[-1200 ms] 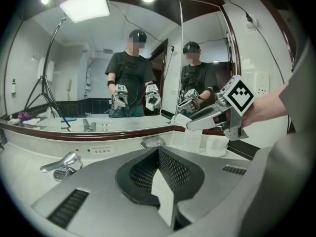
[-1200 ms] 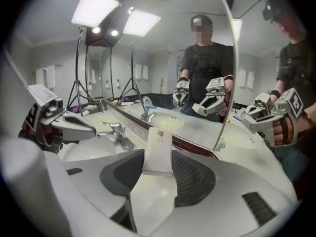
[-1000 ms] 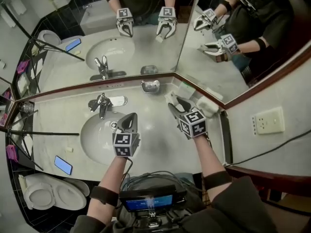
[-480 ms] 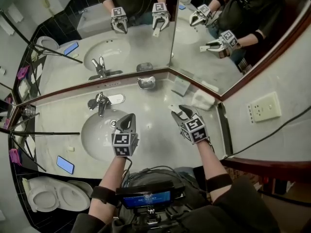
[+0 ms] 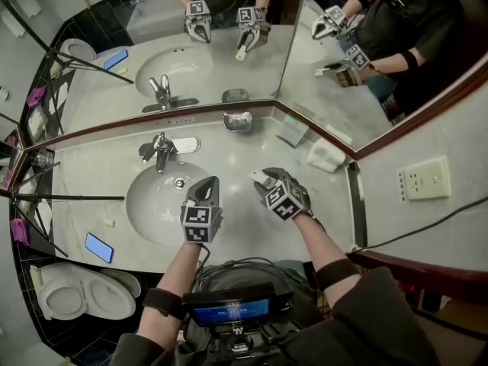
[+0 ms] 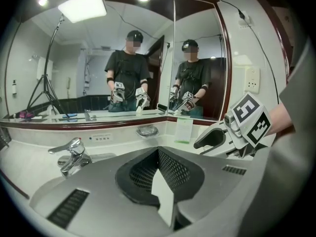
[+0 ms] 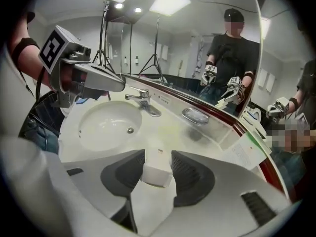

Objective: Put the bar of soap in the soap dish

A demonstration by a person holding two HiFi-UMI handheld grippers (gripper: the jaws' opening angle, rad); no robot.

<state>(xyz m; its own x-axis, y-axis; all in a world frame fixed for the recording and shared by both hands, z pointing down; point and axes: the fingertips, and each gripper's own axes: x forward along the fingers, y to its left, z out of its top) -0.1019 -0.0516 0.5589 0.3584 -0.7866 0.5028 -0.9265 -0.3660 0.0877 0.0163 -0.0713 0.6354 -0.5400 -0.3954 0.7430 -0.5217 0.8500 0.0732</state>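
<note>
The bar of soap [image 7: 157, 168] is a small white block, pinched between the jaws of my right gripper [image 7: 158, 158]. In the head view that gripper [image 5: 264, 178] hovers over the counter just right of the basin, with the soap [image 5: 258, 175] at its tip. The metal soap dish [image 5: 237, 120] sits at the back of the counter against the mirror, beyond the soap and apart from it; it also shows as the dish [image 7: 196, 116] ahead of the right jaws. My left gripper [image 5: 206, 186] is shut and empty over the basin's right rim.
A chrome faucet [image 5: 160, 151] stands behind the sink basin [image 5: 156, 204]. A white folded pack [image 5: 326, 155] and a printed card [image 5: 292, 130] lie in the back right corner. A phone [image 5: 99, 248] rests on the counter's front left. Tripod legs cross the left side.
My right gripper has come away from the back right corner, down and toward the basin, rolling as it went, with the soap still in it. The left gripper has shifted only slightly.
</note>
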